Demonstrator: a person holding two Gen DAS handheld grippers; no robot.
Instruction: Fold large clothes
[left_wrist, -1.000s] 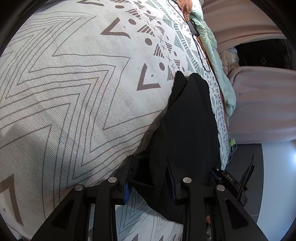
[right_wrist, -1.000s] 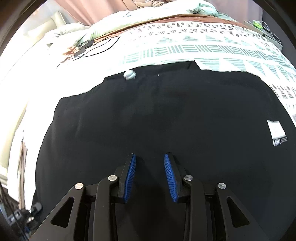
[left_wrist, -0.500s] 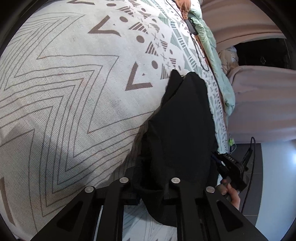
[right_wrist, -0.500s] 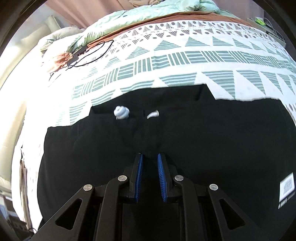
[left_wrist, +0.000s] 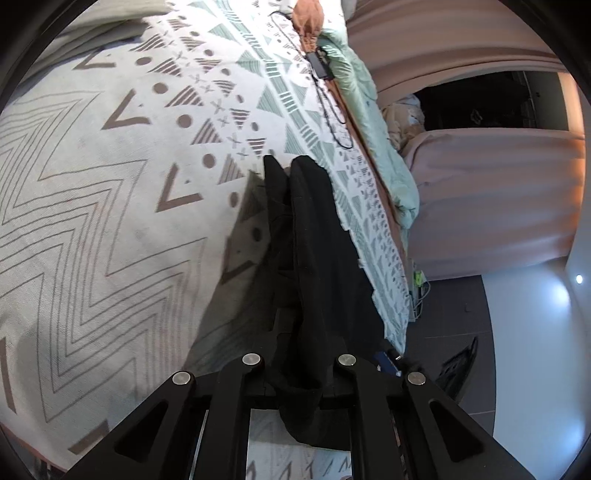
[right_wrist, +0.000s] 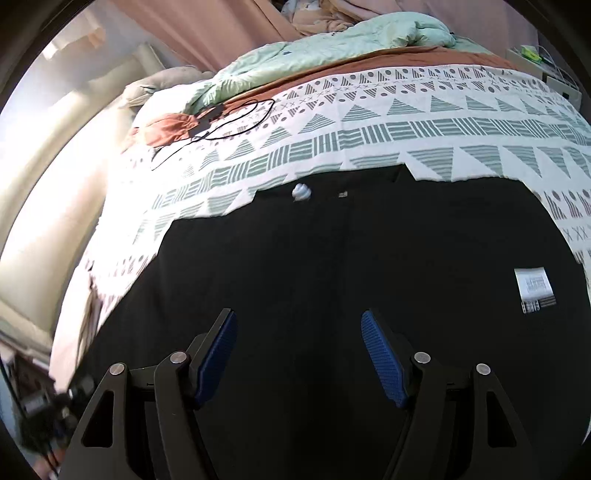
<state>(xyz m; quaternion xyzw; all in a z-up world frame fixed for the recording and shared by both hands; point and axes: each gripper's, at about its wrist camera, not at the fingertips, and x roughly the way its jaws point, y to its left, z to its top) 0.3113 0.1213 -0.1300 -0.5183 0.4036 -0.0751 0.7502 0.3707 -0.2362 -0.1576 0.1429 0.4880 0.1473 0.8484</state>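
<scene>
A large black garment (right_wrist: 332, 266) lies spread on the patterned bedspread (right_wrist: 406, 125), with a white care label (right_wrist: 535, 290) at the right and a small pale blue-white tuft (right_wrist: 302, 192) near its far edge. My right gripper (right_wrist: 299, 354) is open just above the black cloth, its blue pads (right_wrist: 216, 354) empty. In the left wrist view my left gripper (left_wrist: 301, 350) is shut on a bunched edge of the same black garment (left_wrist: 314, 240), lifted off the bedspread (left_wrist: 92, 203); its pads are hidden by the cloth.
A black cable (right_wrist: 229, 123) and a rust-brown cloth (right_wrist: 166, 129) lie on the far left of the bed. A mint duvet (right_wrist: 332, 48) is heaped at the back. Pink curtains (left_wrist: 480, 184) and grey floor (left_wrist: 461, 314) lie beyond the bed's edge.
My left gripper closed on the garment's edge and lifted it. My right gripper closed to a narrow gap half a second ago, then opened wide and drew back a little.
</scene>
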